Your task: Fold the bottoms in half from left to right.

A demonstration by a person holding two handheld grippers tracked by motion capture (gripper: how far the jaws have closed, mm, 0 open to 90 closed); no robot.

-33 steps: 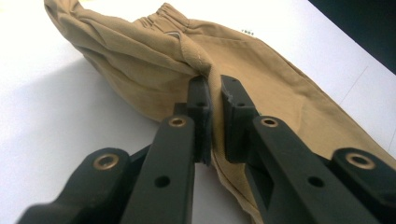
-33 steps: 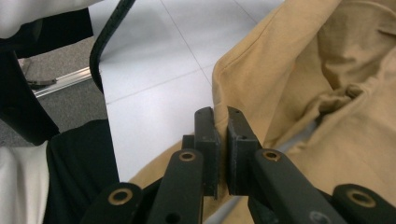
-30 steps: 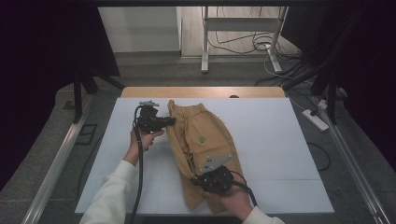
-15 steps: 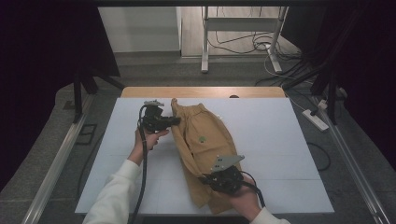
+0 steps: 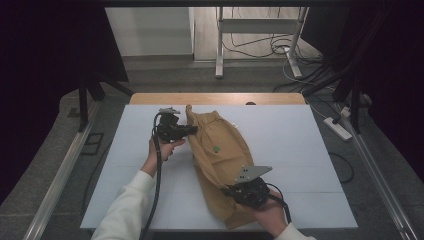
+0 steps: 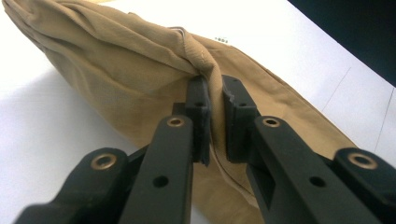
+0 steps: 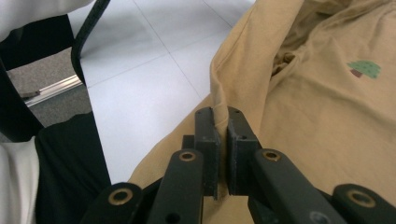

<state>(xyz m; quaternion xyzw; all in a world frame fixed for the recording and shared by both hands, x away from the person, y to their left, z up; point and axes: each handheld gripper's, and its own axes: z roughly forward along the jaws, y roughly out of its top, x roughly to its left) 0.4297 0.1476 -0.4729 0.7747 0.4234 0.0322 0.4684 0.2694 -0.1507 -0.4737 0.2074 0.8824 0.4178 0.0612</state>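
Your left gripper (image 6: 215,116) is clamped on a fold of the tan garment (image 5: 220,150), which lies on the white table (image 5: 300,145). Your right gripper (image 7: 222,140) pinches the garment's edge at its near end.

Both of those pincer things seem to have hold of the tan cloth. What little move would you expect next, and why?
Probably a gentle pull apart to stretch the fabric flat. The left gripper pinches a fold of the tan garment at its far end, the right gripper pinches an edge at its near end, and the garment lies bunched and wrinkled on the white table between them.
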